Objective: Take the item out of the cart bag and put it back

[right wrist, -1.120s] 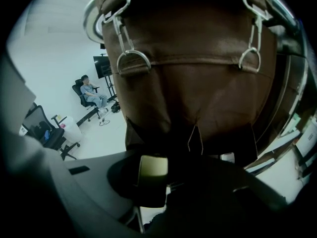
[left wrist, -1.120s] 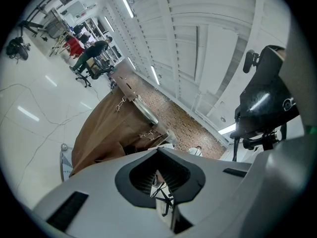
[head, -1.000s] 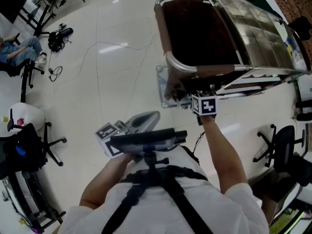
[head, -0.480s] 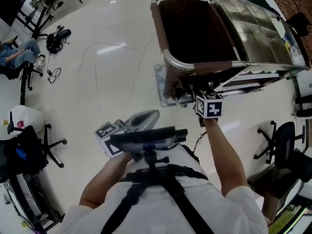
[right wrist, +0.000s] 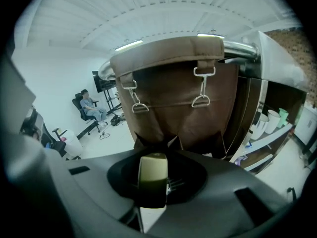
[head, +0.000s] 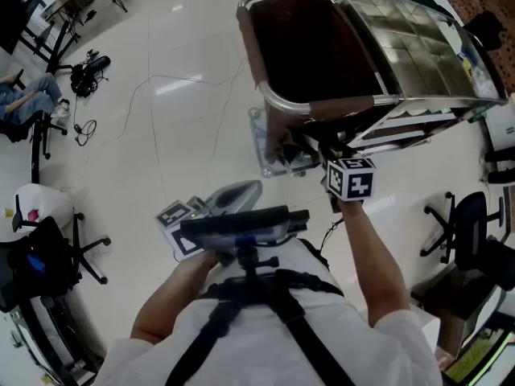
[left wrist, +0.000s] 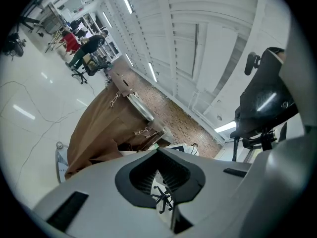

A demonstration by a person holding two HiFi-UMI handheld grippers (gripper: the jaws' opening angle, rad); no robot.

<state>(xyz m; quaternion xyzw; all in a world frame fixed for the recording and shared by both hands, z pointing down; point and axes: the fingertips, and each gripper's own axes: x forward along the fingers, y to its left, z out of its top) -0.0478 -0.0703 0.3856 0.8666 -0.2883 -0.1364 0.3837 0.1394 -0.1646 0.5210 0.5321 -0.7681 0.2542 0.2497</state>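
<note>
The cart's brown bag (head: 310, 51) hangs open from a metal frame (head: 322, 105) in the head view. My right gripper (head: 318, 161) sits just below the bag's near rim, its marker cube (head: 352, 179) toward me. In the right gripper view the gripper (right wrist: 156, 175) is shut on a small pale yellow-green item (right wrist: 152, 168), with the outside of the bag (right wrist: 183, 103) close in front. My left gripper (head: 217, 207) stays low by my chest; in its own view the gripper (left wrist: 161, 182) is shut with nothing in it, and the bag (left wrist: 104, 128) lies off to the left.
The cart's folded wire basket (head: 418, 39) stretches to the right. Office chairs (head: 463, 232) stand at the right and at the left (head: 48, 256). Cables (head: 88, 123) trail over the floor, and a seated person (head: 24, 103) is at the far left. A shelf with cups (right wrist: 270, 120) stands beside the cart.
My right gripper and its cube have shifted slightly down and to the right, away from the bag's rim. The left gripper has not moved.
</note>
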